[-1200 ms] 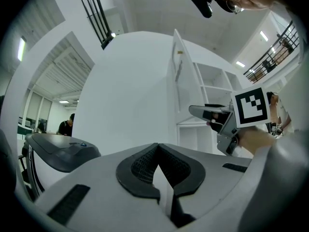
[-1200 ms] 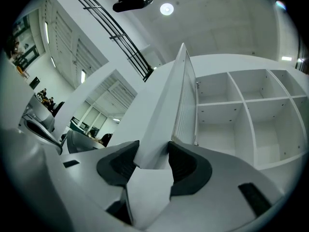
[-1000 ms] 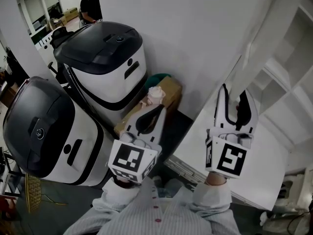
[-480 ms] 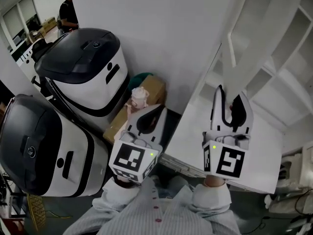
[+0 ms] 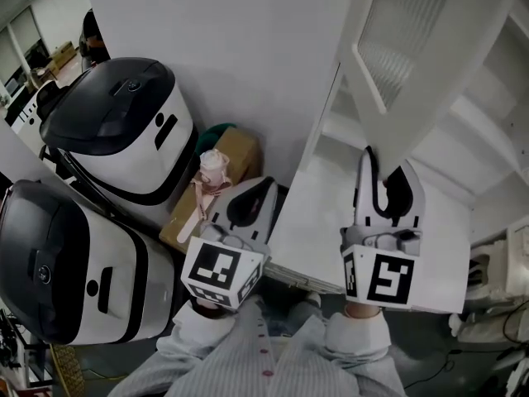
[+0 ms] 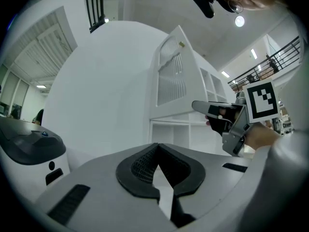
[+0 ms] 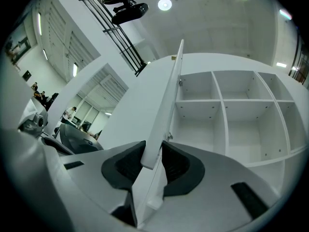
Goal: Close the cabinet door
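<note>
The cabinet door stands open, swung out from the front of the cabinet, and its free edge points toward the person. In the right gripper view this edge runs up from between the jaws of the right claw, with the empty white compartments of the cabinet to its right and the plain wall to its left. The jaws of this claw have just been closing, and now the dark pads lie against both faces of the door near its lower corner, so the claw holds the door at a narrow opening. In the head view the right claw sits directly under the slatted door panel, which rises from it toward the top of the picture. The left claw is beside it on the left, apart from the door, in front of the wall; in the left gripper view its jaw tips meet and nothing is between them. Further to the left, against the wall, there is a cardboard box, and beyond it two large white and black machines stand side by side.
</note>
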